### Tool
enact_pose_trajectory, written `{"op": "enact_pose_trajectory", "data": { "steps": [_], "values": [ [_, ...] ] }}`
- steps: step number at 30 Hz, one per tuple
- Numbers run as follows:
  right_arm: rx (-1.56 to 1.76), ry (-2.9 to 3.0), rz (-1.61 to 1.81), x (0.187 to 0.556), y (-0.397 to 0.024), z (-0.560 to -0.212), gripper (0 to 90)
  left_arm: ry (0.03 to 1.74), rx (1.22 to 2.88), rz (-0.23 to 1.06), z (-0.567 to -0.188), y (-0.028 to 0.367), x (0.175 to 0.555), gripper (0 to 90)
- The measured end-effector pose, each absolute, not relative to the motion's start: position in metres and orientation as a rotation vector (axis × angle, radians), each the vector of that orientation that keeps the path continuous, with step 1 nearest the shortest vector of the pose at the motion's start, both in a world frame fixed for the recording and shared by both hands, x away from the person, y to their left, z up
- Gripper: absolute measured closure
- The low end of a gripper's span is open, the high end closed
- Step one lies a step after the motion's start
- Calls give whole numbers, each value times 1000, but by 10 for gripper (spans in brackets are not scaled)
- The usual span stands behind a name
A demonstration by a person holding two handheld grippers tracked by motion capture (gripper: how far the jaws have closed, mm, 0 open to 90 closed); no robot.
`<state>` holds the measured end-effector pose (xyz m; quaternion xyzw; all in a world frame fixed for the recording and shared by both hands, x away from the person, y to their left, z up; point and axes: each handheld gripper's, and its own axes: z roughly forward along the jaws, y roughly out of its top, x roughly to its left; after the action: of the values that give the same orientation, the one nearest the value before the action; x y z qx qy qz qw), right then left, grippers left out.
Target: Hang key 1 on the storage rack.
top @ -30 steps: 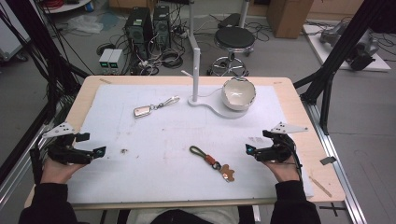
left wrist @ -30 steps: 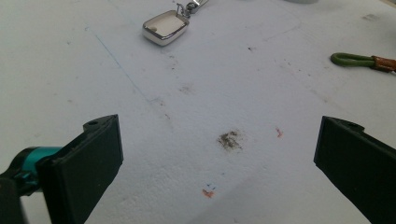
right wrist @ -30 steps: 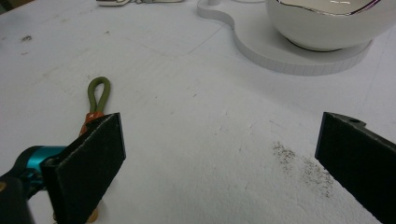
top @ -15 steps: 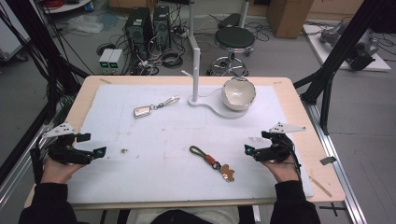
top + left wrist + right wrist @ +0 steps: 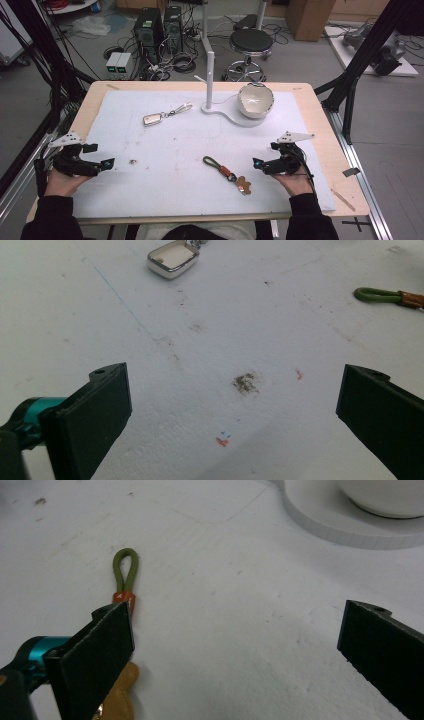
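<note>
High view: a white mat (image 5: 165, 145) covers the wooden table, and a person's hands hold one gripper at each side of it. The left gripper (image 5: 102, 165) rests near the mat's left edge, jaws spread wide and holding nothing; a small dark smudge (image 5: 133, 161) lies just ahead of it. The right gripper (image 5: 258, 163) sits at the right, jaws likewise spread and empty. A green cord keychain (image 5: 227, 173) with an orange band and a tan tag lies just to the left of the right gripper, apart from its jaws. A silver keychain (image 5: 160, 116) lies farther back, left of a white stand (image 5: 209, 75). A white bowl (image 5: 255, 100) sits on the stand's base.
</note>
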<state>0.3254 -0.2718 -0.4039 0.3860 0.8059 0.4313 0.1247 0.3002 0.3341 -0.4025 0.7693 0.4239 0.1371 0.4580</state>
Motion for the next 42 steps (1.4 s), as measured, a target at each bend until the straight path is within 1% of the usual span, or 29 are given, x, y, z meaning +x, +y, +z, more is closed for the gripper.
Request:
{"op": "enact_pose_trajectory", "data": {
  "steps": [11,42],
  "values": [
    [1051,2431,1204,325,-243,-406,7,1037,1900,322,-403,334,301,17],
    [1003,2580,1072,328,-193,-422,7,1021,1916,285,-405,332,303,17]
  ]
}}
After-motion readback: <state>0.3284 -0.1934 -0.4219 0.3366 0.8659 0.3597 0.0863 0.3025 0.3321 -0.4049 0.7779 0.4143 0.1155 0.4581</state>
